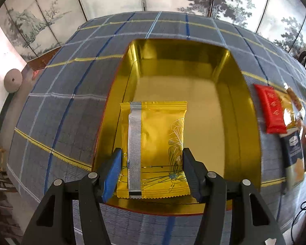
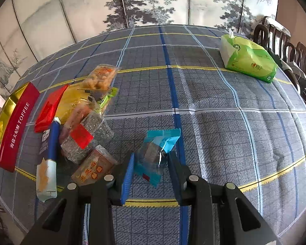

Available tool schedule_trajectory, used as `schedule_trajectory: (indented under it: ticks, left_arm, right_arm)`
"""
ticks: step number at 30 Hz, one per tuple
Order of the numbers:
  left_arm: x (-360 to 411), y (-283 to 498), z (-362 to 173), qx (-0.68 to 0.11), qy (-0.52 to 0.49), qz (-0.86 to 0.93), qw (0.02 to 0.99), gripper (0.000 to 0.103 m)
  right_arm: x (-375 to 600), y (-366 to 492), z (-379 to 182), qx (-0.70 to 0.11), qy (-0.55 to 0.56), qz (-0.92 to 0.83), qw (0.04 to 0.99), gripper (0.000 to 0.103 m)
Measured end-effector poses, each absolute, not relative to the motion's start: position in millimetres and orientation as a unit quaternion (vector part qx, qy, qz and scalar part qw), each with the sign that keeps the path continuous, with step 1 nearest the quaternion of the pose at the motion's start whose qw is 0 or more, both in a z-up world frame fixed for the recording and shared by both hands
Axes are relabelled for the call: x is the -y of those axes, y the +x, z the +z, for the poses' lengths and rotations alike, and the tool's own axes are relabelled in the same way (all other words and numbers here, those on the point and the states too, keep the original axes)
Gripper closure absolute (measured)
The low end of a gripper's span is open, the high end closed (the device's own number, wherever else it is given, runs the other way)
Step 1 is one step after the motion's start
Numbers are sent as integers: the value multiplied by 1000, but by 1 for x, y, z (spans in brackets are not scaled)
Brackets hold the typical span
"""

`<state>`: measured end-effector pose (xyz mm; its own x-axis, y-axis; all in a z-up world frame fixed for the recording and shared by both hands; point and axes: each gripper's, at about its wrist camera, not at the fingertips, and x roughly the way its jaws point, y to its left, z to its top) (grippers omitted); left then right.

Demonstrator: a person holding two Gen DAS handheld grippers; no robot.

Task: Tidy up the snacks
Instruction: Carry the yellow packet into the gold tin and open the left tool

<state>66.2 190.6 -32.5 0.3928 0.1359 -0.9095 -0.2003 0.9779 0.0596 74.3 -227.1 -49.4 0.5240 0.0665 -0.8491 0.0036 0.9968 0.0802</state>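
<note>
A gold snack packet (image 1: 153, 147) lies in the near left part of the gold tin box (image 1: 193, 61). My left gripper (image 1: 151, 159) is open, its fingers on either side of the packet's near end; whether they touch it is unclear. My right gripper (image 2: 151, 161) is shut on a blue-and-clear snack packet (image 2: 159, 151) just above the checked tablecloth. A pile of snack packets (image 2: 85, 126) lies to its left, beside the tin's red TOFFEE side (image 2: 18, 126). In the left wrist view a red packet (image 1: 272, 110) lies right of the tin.
A green tissue pack (image 2: 248, 61) sits at the far right of the table. Dark wooden chairs (image 2: 285, 45) stand behind it. A painted folding screen (image 2: 142, 2) stands behind the table. The checked tablecloth (image 2: 214, 122) covers the table.
</note>
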Motion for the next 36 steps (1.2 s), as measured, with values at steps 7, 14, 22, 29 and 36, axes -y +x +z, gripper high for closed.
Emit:
schedule_trajectory:
  ticks: [7,14,22,29,36]
  left_arm:
    - [-193,64,-40,-548,-19,95,831,49]
    - [-197,65,-47,-557,-18,98,825,48]
    - [-197,64,-50,-559,-7,99,823,45]
    - [-191,63,-45,-553,9,99,827,36]
    - [-187,63,-40,-544,13,98,833,32]
  right_arm:
    - [224,76,-49,-492,31,10,870,70]
    - [224,77,-49,-494,29,7,869,70]
    - [223,77,-49,-495,28,4,869,70]
    - [222,76,-49,-495,24,2,869,70]
    - [222,75,-48,-493,26,-1,870,70]
